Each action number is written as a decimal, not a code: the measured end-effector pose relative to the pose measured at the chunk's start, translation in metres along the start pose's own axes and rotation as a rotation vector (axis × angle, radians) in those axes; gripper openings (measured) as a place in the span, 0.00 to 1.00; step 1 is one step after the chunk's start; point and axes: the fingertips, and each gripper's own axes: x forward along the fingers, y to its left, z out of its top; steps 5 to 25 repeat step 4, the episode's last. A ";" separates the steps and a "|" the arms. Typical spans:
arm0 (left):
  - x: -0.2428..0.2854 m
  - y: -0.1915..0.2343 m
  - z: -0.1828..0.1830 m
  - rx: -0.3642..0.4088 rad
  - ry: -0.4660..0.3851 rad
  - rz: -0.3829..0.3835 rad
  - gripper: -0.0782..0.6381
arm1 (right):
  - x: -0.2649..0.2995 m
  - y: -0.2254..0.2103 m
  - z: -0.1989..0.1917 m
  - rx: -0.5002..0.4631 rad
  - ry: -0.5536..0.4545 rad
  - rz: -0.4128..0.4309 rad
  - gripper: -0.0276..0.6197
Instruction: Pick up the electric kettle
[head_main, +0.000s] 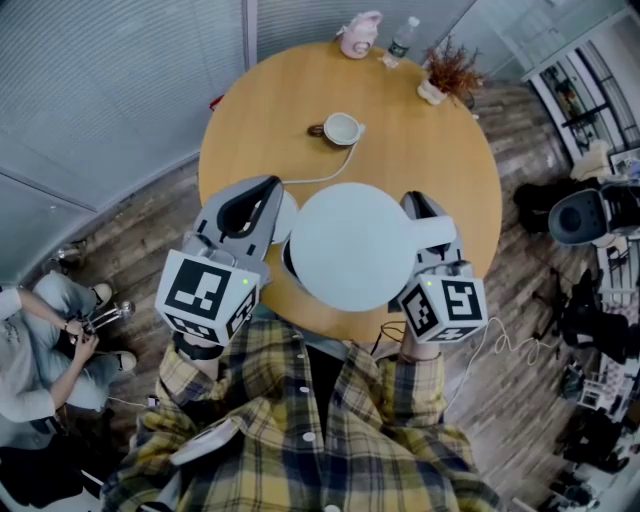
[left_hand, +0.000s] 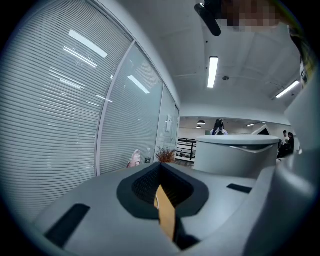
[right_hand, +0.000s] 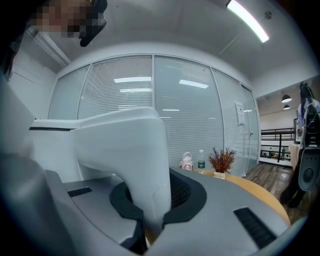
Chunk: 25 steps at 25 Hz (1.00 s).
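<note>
The white electric kettle (head_main: 350, 245) hangs close in front of me over the near edge of the round wooden table (head_main: 430, 150). My right gripper (head_main: 424, 214) is shut on its handle (right_hand: 131, 150), which fills the space between the dark pads (right_hand: 187, 192) in the right gripper view. My left gripper (head_main: 262, 212) is level at the kettle's left side, with nothing between its jaws, which stand almost together (left_hand: 162, 200). The kettle body (left_hand: 235, 152) rises just right of it. A white base (head_main: 287, 215) peeks out between the left gripper and the kettle.
A white cord (head_main: 320, 178) runs from the base toward a white cup (head_main: 341, 128) at mid-table. At the far edge stand a pink jug (head_main: 359, 33), a water bottle (head_main: 402, 40) and a dried plant (head_main: 450, 70). A person (head_main: 40, 340) sits at the left.
</note>
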 end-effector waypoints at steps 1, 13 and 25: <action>-0.001 0.001 0.001 -0.002 0.001 0.001 0.11 | 0.000 0.001 0.000 0.000 0.001 0.000 0.12; -0.002 0.002 0.001 -0.004 0.001 0.005 0.11 | 0.000 0.001 0.001 -0.001 0.005 -0.001 0.12; -0.002 0.002 0.001 -0.004 0.001 0.005 0.11 | 0.000 0.001 0.001 -0.001 0.005 -0.001 0.12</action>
